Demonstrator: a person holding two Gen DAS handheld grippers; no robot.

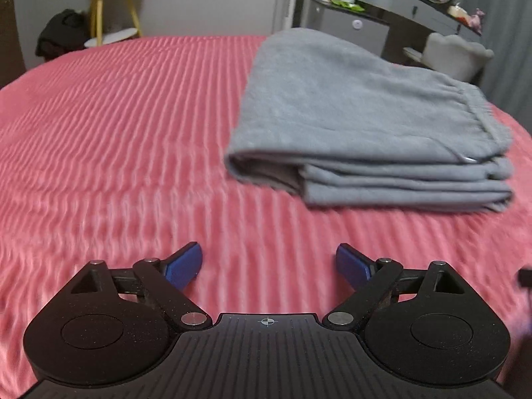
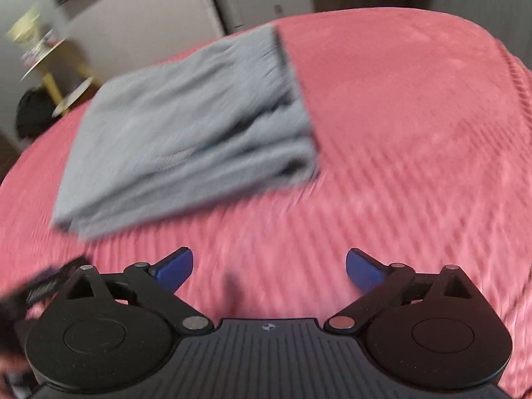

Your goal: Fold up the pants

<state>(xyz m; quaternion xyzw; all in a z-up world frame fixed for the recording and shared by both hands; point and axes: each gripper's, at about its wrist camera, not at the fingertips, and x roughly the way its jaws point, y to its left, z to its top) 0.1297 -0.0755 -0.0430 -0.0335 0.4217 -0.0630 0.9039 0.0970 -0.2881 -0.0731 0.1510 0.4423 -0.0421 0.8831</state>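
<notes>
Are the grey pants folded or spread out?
Folded: the grey pants lie as a compact stack of layers on the pink bedspread.

pants (image 1: 359,106): plain grey, stacked in even layers of one shade
bedspread (image 1: 116,126): pink-red, ribbed in fine parallel stripes
left gripper (image 1: 269,267): black body, blue fingertips (image 1: 184,267)
right gripper (image 2: 269,267): black body, blue fingertips (image 2: 362,271)
side table (image 1: 106,3): yellow legs, pale top
dresser (image 1: 392,6): grey drawers, dark top
chair (image 1: 455,53): off-white
</notes>
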